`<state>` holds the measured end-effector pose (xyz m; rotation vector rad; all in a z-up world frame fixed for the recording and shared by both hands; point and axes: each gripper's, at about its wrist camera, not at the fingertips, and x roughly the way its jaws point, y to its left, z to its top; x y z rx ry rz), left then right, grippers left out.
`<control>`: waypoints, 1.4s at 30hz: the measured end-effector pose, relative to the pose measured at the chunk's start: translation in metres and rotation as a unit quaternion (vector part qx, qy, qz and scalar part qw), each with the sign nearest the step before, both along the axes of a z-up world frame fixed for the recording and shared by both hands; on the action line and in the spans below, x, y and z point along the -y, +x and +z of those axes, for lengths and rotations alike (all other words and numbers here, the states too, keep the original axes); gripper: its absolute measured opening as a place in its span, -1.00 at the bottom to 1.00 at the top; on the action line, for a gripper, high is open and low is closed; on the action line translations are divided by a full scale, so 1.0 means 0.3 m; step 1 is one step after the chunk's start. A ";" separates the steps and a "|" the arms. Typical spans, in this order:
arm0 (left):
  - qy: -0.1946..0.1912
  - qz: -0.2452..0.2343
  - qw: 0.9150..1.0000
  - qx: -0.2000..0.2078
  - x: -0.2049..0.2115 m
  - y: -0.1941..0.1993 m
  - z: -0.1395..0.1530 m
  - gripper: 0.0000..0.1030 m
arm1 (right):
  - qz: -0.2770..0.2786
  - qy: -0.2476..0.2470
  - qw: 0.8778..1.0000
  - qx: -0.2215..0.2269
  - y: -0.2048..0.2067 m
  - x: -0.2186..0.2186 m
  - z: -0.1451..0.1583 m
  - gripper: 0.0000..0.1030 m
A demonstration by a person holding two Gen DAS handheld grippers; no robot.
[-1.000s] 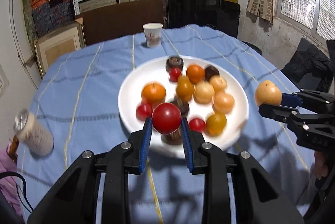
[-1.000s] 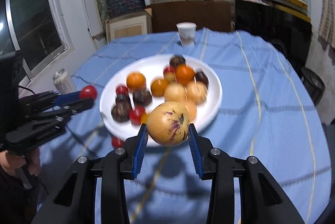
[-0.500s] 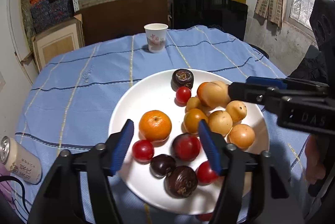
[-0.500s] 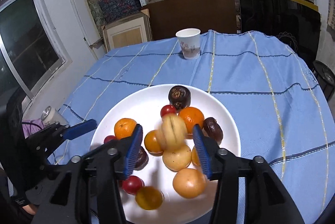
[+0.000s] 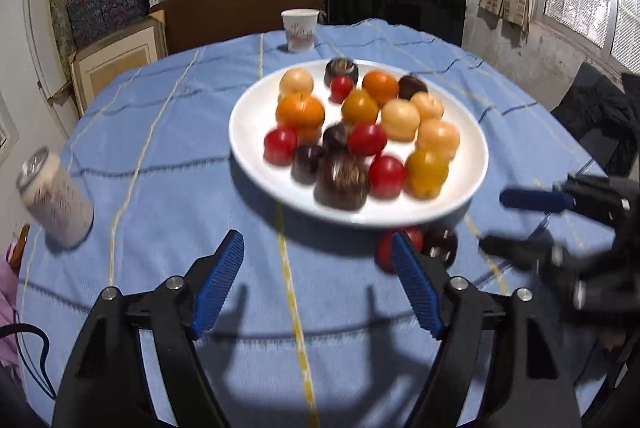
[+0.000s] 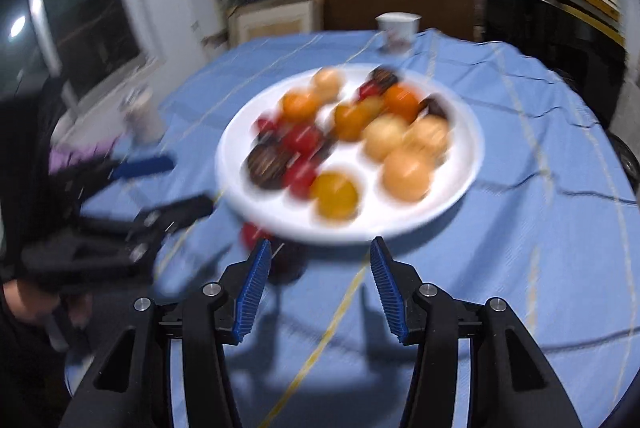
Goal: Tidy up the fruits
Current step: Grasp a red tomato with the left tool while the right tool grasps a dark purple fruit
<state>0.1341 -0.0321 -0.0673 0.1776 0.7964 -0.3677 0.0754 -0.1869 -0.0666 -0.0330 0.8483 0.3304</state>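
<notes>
The fruits (image 5: 360, 136) lay on the white plate (image 5: 256, 156) on the blue tabletop (image 5: 168, 188), two more just beside its near rim, while the left claw (image 5: 318, 286), just opening, and the right claw (image 6: 318, 286) both hung empty and released.

Glossy white plate (image 5: 256, 148), ceramic-looking. Woven blue cloth (image 5: 168, 188) covers tabletop, matt. Paper cup (image 5: 300, 30). Shiny metal can top (image 5: 34, 164). Left tool (image 5: 318, 286): matt black plastic, ribbed blue pads (image 5: 218, 286).

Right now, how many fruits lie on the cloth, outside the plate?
2: a red fruit and a dark fruit, side by side just before the near rim of the plate. Others may be hidden.
</notes>
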 end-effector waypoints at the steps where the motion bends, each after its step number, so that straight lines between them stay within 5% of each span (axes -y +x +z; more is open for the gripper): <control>1: -0.003 0.003 1.000 -0.004 -0.008 -0.003 -0.013 0.43 | 0.007 -0.014 1.000 0.002 -0.010 -0.028 -0.015 0.01; 8: -0.012 0.024 0.999 -0.026 -0.045 0.014 -0.072 0.43 | 0.007 -0.046 0.999 -0.005 0.037 -0.088 -0.057 0.00; 12: -0.013 0.024 0.999 -0.031 -0.046 0.020 -0.081 0.43 | 0.013 -0.027 0.999 -0.017 0.074 -0.090 -0.070 -0.34; 16: -0.013 0.020 0.999 -0.031 -0.042 0.017 -0.080 0.43 | 0.011 -0.029 0.999 -0.011 0.061 -0.085 -0.070 -0.35; 26: 0.029 -0.035 0.999 -0.017 0.091 -0.026 -0.068 0.43 | -0.077 0.064 0.995 0.014 -0.026 0.151 -0.041 -0.34; 36: 0.031 -0.036 0.998 -0.027 0.195 0.021 -0.093 0.43 | -0.090 0.046 0.994 0.029 -0.033 0.162 -0.043 -0.34; 39: 0.017 -0.045 0.998 -0.045 0.189 0.031 -0.104 -0.34 | -0.094 0.053 0.994 0.025 -0.030 0.173 -0.045 -0.34; 42: 0.013 -0.048 0.998 -0.045 0.188 0.023 -0.104 -0.43 | -0.097 0.058 0.993 0.024 -0.030 0.180 -0.046 -0.34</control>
